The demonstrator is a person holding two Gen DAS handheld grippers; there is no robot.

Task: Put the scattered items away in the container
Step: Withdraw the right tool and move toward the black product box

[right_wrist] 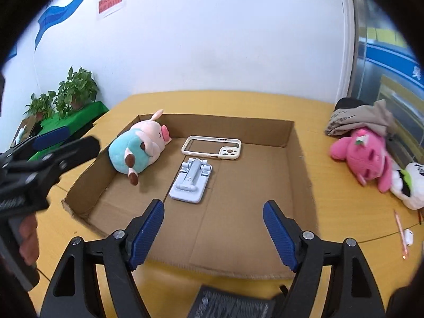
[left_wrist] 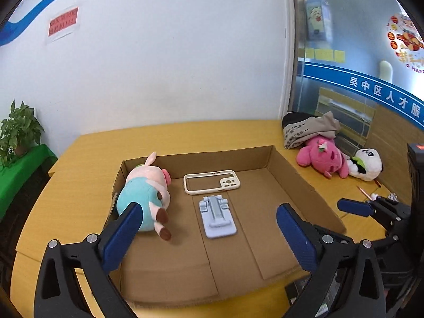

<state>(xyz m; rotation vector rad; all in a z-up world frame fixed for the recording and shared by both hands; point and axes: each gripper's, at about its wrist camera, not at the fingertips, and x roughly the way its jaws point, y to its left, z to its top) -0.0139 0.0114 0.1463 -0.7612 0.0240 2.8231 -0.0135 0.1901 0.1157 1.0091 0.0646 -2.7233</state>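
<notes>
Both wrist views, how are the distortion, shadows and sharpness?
Left wrist view: strong fisheye bend, table edge curves, dark vignette corners, soft shadow under the pig plush, cardboard box sharp. Right wrist view: same barrel curve, the left gripper at the frame edge looks slightly blurred, phone stand crisp.

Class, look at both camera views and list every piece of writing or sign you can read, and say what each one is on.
"吴中区人才服": white characters on the blue band across the glass partition, cut off at the frame edge.
"O HAPP": under the round festive sticker on the glass, cut off.
Red notice on the white wall: print too blurred to read.
Grey cloth on the table: dark lettering, too small to read.
Nothing in the cardboard box shows readable text.
</notes>
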